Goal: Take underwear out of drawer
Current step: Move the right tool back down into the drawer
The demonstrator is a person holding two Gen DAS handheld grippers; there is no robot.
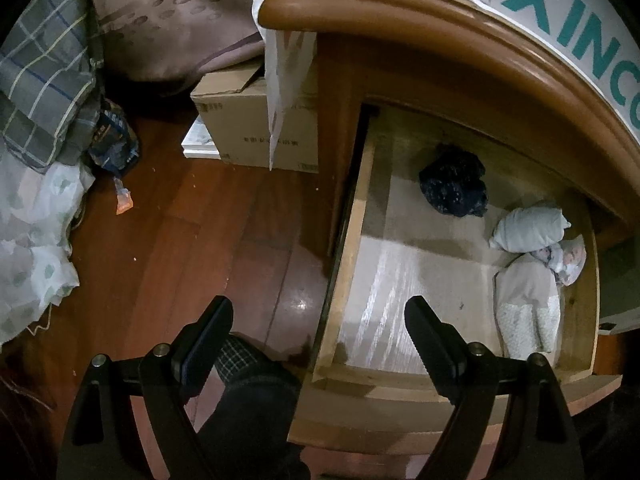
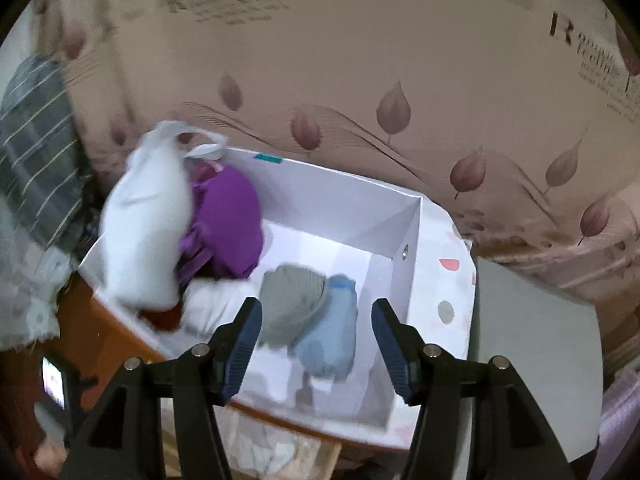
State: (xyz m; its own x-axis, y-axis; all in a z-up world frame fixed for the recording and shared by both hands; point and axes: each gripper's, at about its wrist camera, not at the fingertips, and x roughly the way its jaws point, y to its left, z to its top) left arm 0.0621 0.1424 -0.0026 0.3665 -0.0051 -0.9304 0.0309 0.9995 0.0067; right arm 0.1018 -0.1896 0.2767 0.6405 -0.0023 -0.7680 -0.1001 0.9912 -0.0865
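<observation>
In the left wrist view, a plaid quilt (image 1: pixel 44 80) and sheer patterned cloth (image 1: pixel 36 240) slump at the far left over glossy plank floor (image 1: pixel 168 240). A cardboard box (image 1: pixel 248 120) sits beside the rounded, varnished nightstand (image 1: pixel 440 28). The left gripper (image 1: pixel 320 332) hangs with jaws wide apart, gripping nothing, straddling the left wall of the open wooden drawer (image 1: pixel 356 248). Inside lie a crumpled navy bundle (image 1: pixel 454 186), a pale rolled bundle (image 1: pixel 530 228), a small floral piece (image 1: pixel 568 260) and a beige, knobbly-textured bundle (image 1: pixel 528 304), all past its right finger and untouched.

In the right wrist view, a white cloth (image 2: pixel 148 224), blurred, leans on purple fabric (image 2: pixel 228 220) in a white box (image 2: pixel 412 240). The right gripper (image 2: pixel 316 340) is parted and empty above a ribbed grey roll (image 2: pixel 292 304) and a light-blue roll (image 2: pixel 332 336) lying side by side.
</observation>
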